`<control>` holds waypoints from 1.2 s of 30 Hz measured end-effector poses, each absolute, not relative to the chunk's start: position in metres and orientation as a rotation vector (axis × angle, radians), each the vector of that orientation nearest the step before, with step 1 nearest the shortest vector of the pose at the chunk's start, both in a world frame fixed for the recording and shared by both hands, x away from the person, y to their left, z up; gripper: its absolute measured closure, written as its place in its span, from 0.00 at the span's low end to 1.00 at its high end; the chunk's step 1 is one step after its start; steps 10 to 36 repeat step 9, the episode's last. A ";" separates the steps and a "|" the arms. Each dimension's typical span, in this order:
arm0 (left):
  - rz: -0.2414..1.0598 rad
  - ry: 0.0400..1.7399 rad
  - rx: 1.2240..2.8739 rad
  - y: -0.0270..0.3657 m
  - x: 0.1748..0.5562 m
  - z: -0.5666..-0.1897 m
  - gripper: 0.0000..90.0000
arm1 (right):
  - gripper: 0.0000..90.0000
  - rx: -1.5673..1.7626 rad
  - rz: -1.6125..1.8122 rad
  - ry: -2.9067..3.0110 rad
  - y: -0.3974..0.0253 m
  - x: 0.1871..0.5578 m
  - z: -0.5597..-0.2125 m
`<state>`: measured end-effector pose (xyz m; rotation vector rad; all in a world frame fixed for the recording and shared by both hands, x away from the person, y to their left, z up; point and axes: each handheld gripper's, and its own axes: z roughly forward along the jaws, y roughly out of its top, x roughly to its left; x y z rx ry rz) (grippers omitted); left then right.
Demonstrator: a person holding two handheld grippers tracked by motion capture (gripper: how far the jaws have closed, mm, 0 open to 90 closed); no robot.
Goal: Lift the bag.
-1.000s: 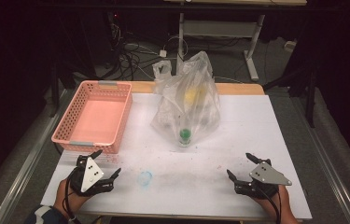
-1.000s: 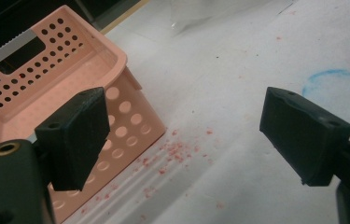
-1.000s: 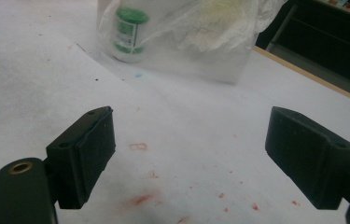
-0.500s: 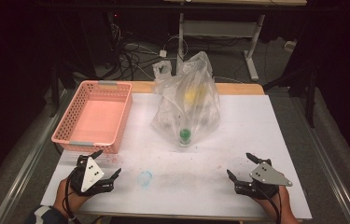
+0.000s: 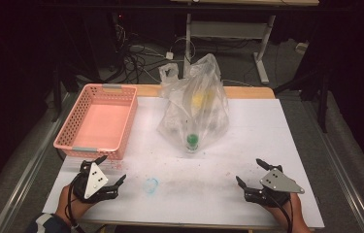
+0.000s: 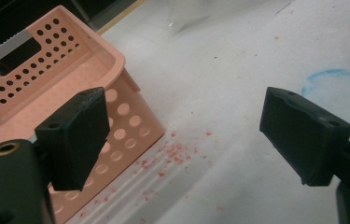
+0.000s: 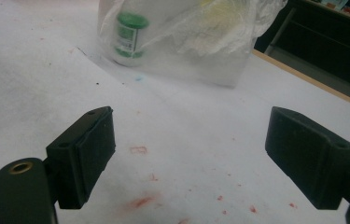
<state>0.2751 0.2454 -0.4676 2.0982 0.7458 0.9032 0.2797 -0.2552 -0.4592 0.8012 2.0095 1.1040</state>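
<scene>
High view: white-covered table [image 5: 286,145], both hand-held tools resting at the near edge, nothing held. Pink basket [image 5: 97,121] far left, looks empty, stiff perforated plastic. Clear plastic bag [image 5: 194,109] stands mid-table toward the back, well apart from both tools; its knotted handles [image 5: 170,73] stick up at the top. Thin, crinkly film, likely slippery and floppy, so it should sag and shift when lifted. Best hold, I judge, is the bunched handles or the gathered neck, not the slack side wall.

Inside the bag: a small green-capped bottle [image 7: 129,37] at the bottom front, something yellow [image 5: 198,99] higher up. The load looks light, though it may swing.

Left gripper [image 5: 111,171]: jaws spread wide, just beside the basket's near corner. Right gripper [image 5: 250,172]: jaws also wide, pointed toward the bag.

Faint blue ring mark [image 5: 151,184] and reddish specks [image 6: 175,154] on the cover.
</scene>
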 end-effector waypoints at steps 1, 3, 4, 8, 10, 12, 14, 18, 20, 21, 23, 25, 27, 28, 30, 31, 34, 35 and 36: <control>0.903 0.746 2.098 0.245 0.276 -0.468 0.17 | 0.19 0.801 1.102 2.009 -0.255 0.280 -0.459; 0.905 0.744 2.100 0.245 0.276 -0.468 0.17 | 0.19 0.802 1.106 2.013 -0.256 0.280 -0.460; 0.906 0.743 2.101 0.246 0.277 -0.468 0.17 | 0.19 0.801 1.107 2.015 -0.256 0.280 -0.460; 0.904 0.749 2.104 0.246 0.278 -0.468 0.17 | 0.19 0.804 1.099 2.015 -0.255 0.281 -0.460; 0.905 0.750 2.101 0.246 0.278 -0.468 0.17 | 0.19 0.805 1.101 2.017 -0.255 0.281 -0.460; 0.905 0.750 2.101 0.246 0.278 -0.468 0.17 | 0.19 0.805 1.101 2.017 -0.255 0.281 -0.460; 0.905 0.750 2.101 0.246 0.278 -0.468 0.17 | 0.19 0.805 1.101 2.017 -0.255 0.281 -0.460; 0.905 0.750 2.101 0.246 0.278 -0.468 0.17 | 0.19 0.805 1.101 2.017 -0.255 0.281 -0.460; 0.905 0.750 2.101 0.246 0.278 -0.468 0.17 | 0.19 0.805 1.101 2.017 -0.255 0.281 -0.460; 0.905 0.750 2.101 0.246 0.278 -0.468 0.17 | 0.19 0.805 1.101 2.017 -0.255 0.281 -0.460; 0.905 0.750 2.101 0.246 0.278 -0.468 0.17 | 0.19 0.805 1.101 2.017 -0.255 0.281 -0.460; 0.905 0.750 2.101 0.246 0.278 -0.468 0.17 | 0.19 0.805 1.101 2.017 -0.255 0.281 -0.460; 0.905 0.750 2.101 0.246 0.278 -0.468 0.17 | 0.19 0.805 1.101 2.017 -0.255 0.281 -0.460; 0.905 0.750 2.101 0.246 0.278 -0.468 0.17 | 0.19 0.805 1.101 2.017 -0.255 0.281 -0.460; 0.905 0.750 2.101 0.246 0.278 -0.468 0.17 | 0.19 0.805 1.101 2.017 -0.255 0.281 -0.460; 0.905 0.750 2.101 0.246 0.278 -0.468 0.17 | 0.19 0.805 1.101 2.017 -0.255 0.281 -0.460; 0.905 0.750 2.101 0.246 0.278 -0.468 0.17 | 0.19 0.805 1.101 2.017 -0.255 0.281 -0.460; 0.905 0.750 2.101 0.246 0.278 -0.468 0.17 | 0.19 0.805 1.101 2.017 -0.255 0.281 -0.460; 0.905 0.750 2.101 0.246 0.278 -0.468 0.17 | 0.19 0.805 1.101 2.017 -0.255 0.281 -0.460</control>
